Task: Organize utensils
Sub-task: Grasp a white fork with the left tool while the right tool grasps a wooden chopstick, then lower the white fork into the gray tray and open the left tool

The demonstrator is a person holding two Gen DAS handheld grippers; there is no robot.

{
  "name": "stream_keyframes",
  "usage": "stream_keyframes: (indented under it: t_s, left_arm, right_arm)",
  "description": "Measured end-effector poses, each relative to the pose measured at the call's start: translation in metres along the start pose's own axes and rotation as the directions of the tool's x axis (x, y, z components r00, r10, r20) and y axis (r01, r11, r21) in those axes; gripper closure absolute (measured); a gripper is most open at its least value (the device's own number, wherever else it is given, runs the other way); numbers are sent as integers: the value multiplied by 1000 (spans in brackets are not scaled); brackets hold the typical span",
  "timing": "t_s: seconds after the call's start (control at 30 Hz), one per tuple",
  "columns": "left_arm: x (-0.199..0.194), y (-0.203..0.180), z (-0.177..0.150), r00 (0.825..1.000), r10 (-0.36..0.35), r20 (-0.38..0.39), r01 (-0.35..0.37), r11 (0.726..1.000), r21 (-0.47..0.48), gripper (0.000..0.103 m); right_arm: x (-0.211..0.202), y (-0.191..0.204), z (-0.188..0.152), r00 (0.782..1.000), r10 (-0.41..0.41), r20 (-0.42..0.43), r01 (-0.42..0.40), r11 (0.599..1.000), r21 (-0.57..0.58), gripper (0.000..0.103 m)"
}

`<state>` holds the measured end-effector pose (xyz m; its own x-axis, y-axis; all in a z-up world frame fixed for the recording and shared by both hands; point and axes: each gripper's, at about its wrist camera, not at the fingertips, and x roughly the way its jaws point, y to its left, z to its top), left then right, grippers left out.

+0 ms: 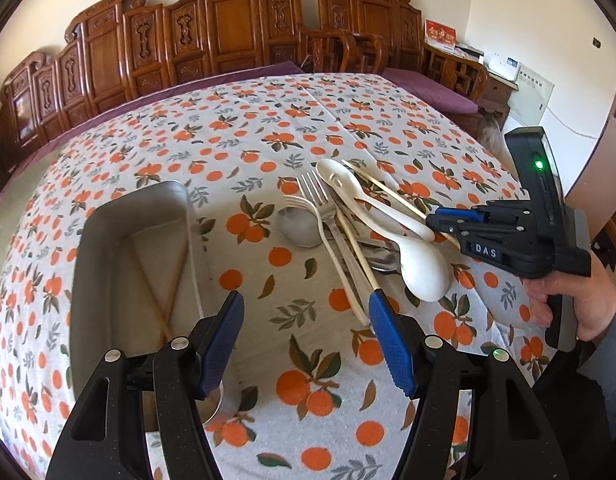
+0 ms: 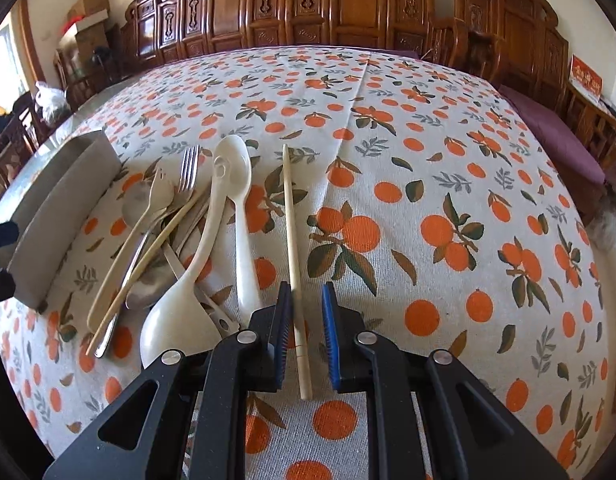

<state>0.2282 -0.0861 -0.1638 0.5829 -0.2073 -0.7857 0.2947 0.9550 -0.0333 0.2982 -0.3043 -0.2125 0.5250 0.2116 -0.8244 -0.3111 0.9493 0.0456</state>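
Chopstick [image 2: 294,240] lies between the right tool's [image 2: 304,320] narrow, unclosed fingers, lined up for gripping; left tool [image 1: 304,336] gapes wide beside the tray [image 1: 108,216] at 9 o'clock.

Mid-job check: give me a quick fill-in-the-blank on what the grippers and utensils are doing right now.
1. The right gripper has its fingers on either side of a single ____, not yet clamped.
2. The metal tray already holds a crossed pair of ____.
3. The left gripper is open and holds ____.
4. The tablecloth is printed with ____.

Missing words: chopstick; chopsticks; nothing; oranges
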Motion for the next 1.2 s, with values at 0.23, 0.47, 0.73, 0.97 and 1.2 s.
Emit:
stream_keyframes:
  t_s: [0.23, 0.47, 0.73, 0.97, 1.2]
  left_arm:
    - [23, -6, 14, 999, -25, -33, 24, 1000, -17, 42]
    - [48, -8, 23, 997, -37, -71, 34, 999, -37, 58]
    - [78, -9, 32, 991, -45, -127, 38, 997, -63, 83]
    - [92, -4, 31, 982, -80, -170, 61, 992, -114, 97]
    - [80, 1, 32, 986, -65, -154, 46, 991, -122, 101]
  right_arm:
    - [0, 2, -2, 1000, -20, -3, 20, 999, -33, 97]
    - [-11, -1, 0, 999, 4, 35, -4, 1000, -9, 97]
    - [-12, 3, 4, 999, 15, 46, -15, 1000, -11, 97]
    - [-12, 4, 3, 999, 13, 47, -12, 1000, -10, 97]
    - [-15, 5, 2, 998, 15, 54, -15, 1000, -9, 97]
